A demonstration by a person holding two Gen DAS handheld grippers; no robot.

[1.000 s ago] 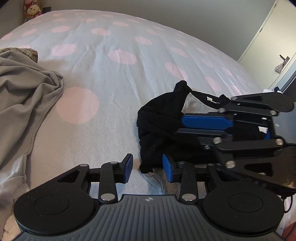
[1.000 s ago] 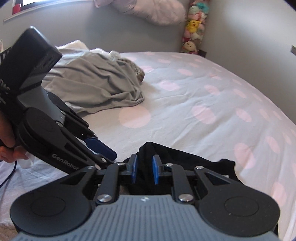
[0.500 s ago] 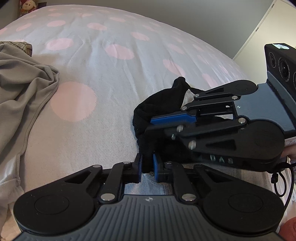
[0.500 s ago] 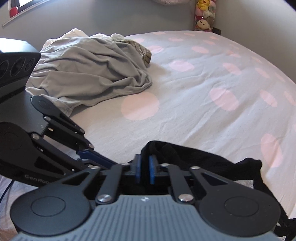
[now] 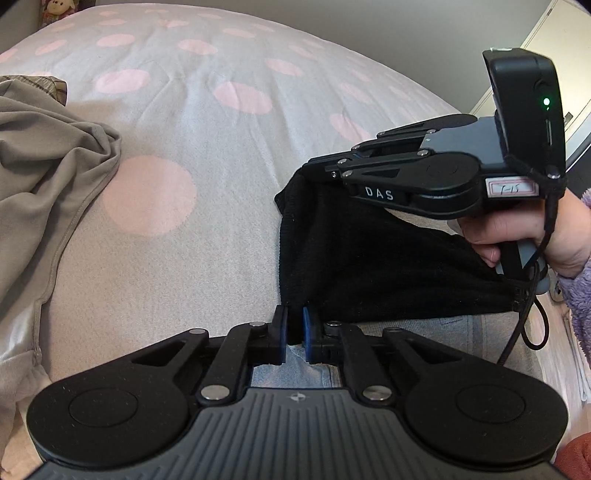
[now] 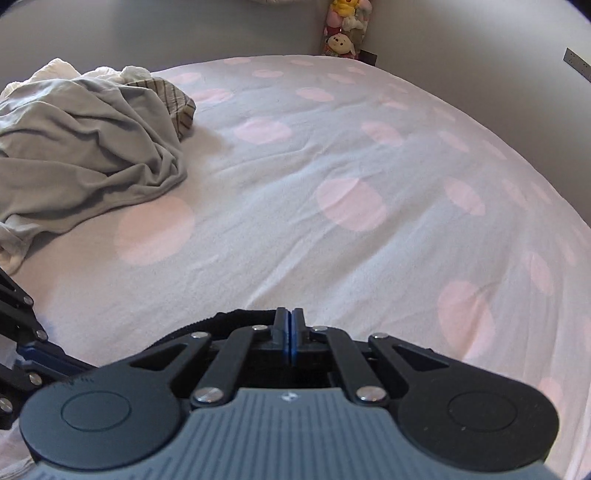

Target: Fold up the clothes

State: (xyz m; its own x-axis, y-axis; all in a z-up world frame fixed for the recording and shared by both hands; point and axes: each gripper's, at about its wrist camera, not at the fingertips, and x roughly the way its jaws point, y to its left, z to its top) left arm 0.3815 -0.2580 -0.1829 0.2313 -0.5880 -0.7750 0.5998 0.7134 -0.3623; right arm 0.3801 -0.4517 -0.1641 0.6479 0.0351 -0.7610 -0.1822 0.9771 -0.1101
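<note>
A black knit garment [image 5: 369,251] hangs stretched between my two grippers above the bed. My left gripper [image 5: 294,332] is shut on its lower left edge. My right gripper [image 5: 325,170] is shut on its upper corner, seen from the side in the left wrist view. In the right wrist view the right gripper [image 6: 288,332] has its blue pads pressed together, with a strip of the black garment [image 6: 229,317] showing just behind them. Most of the garment is hidden below that gripper's body.
A white bedspread with pink dots [image 6: 351,166] covers the bed. A pile of grey and white clothes [image 6: 81,140] lies at the left, also in the left wrist view [image 5: 44,166]. Plush toys [image 6: 343,29] sit in the far corner. A door [image 5: 569,74] is at right.
Both grippers closed on the black garment and lifted it off the bed. The right gripper rose and moved away from the left, pulling the cloth taut.
</note>
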